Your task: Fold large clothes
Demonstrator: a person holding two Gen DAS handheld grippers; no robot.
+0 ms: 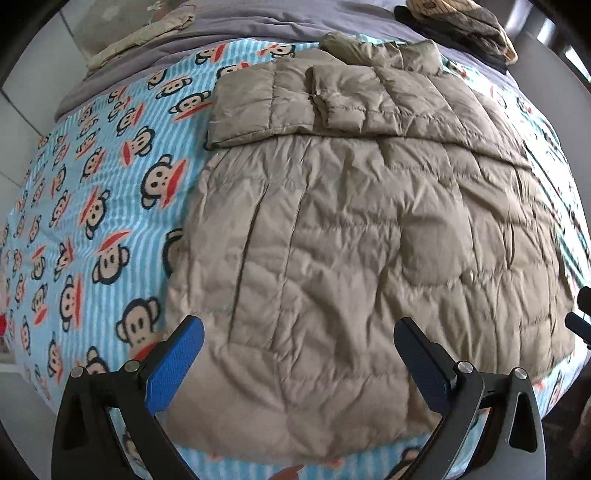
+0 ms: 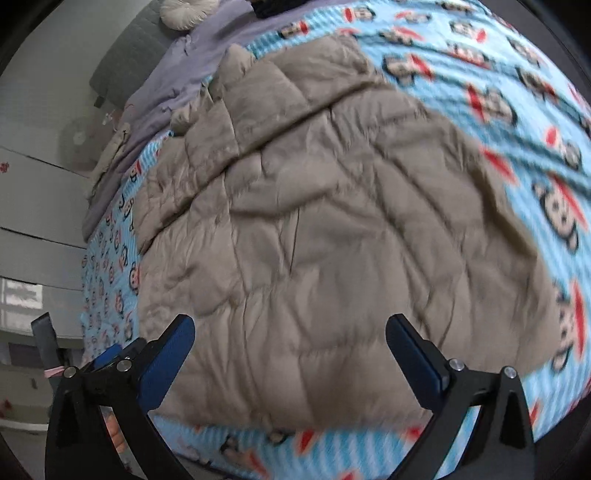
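Observation:
A large tan quilted down jacket (image 1: 351,229) lies flat on a blue blanket printed with cartoon monkeys (image 1: 92,206). Its sleeves are folded across the upper part, near the collar at the far end. My left gripper (image 1: 299,332) hangs open above the jacket's near hem, blue pads wide apart, nothing between them. In the right wrist view the same jacket (image 2: 314,229) fills the middle, and my right gripper (image 2: 290,330) is open above its near edge with nothing in it. The other gripper's blue fingers (image 2: 110,352) show at the lower left of that view.
Grey bedding (image 1: 229,26) lies beyond the blanket, with a folded beige garment (image 1: 147,33) at far left and a pile of dark and patterned clothes (image 1: 461,26) at far right. A grey headboard (image 2: 125,55) and a round cushion (image 2: 184,13) sit at the bed's end.

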